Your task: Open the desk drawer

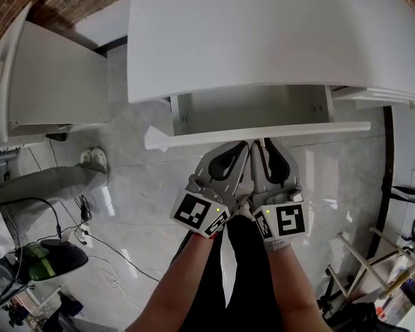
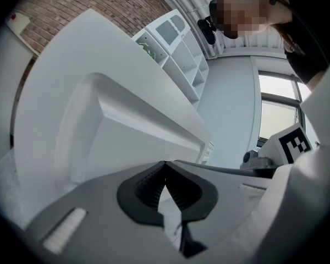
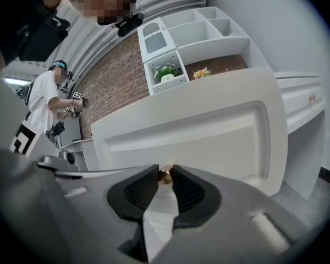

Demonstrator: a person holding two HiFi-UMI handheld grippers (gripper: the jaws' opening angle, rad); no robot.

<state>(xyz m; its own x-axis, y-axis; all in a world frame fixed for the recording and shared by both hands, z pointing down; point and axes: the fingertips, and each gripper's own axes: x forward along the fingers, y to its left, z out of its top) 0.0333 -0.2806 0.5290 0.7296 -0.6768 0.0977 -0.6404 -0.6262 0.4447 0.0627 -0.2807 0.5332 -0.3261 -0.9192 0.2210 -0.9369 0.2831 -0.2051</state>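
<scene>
The drawer [image 1: 252, 109] stands part-way out from under the white surface [image 1: 263, 40], and from above you look down into its white box, with the front panel showing as a thin pale strip along the near edge. The 2 claws are pressed side by side against the middle of that front panel, their marker cubes nearly touching, with the person's bare forearms reaching up to them from below.

The right claw [image 3: 165, 169] is the one doing the gripping. Its 2 dark pads are closed on a small brass knob [image 3: 165, 176] fixed to the recessed drawer front, pinching it at the very tips. The left claw [image 2: 165, 164] sits just beside it with its tips pressed together and nothing caught between them. It noses up under the lip of the drawer front, though I cannot tell if it actually touches the panel.

Below all this is a grey marbled floor [image 1: 145, 213], with a pair of pale shoes [image 1: 93, 159] off to the left near an open white cabinet door [image 1: 55, 81]. A brick wall [image 3: 113, 76] runs behind the surface, and a white shelf unit [image 3: 209, 23] stands on it, with a green plant [image 3: 166, 71] in 1 compartment. Another person in a white shirt [image 3: 44, 100] stands further back in the room
</scene>
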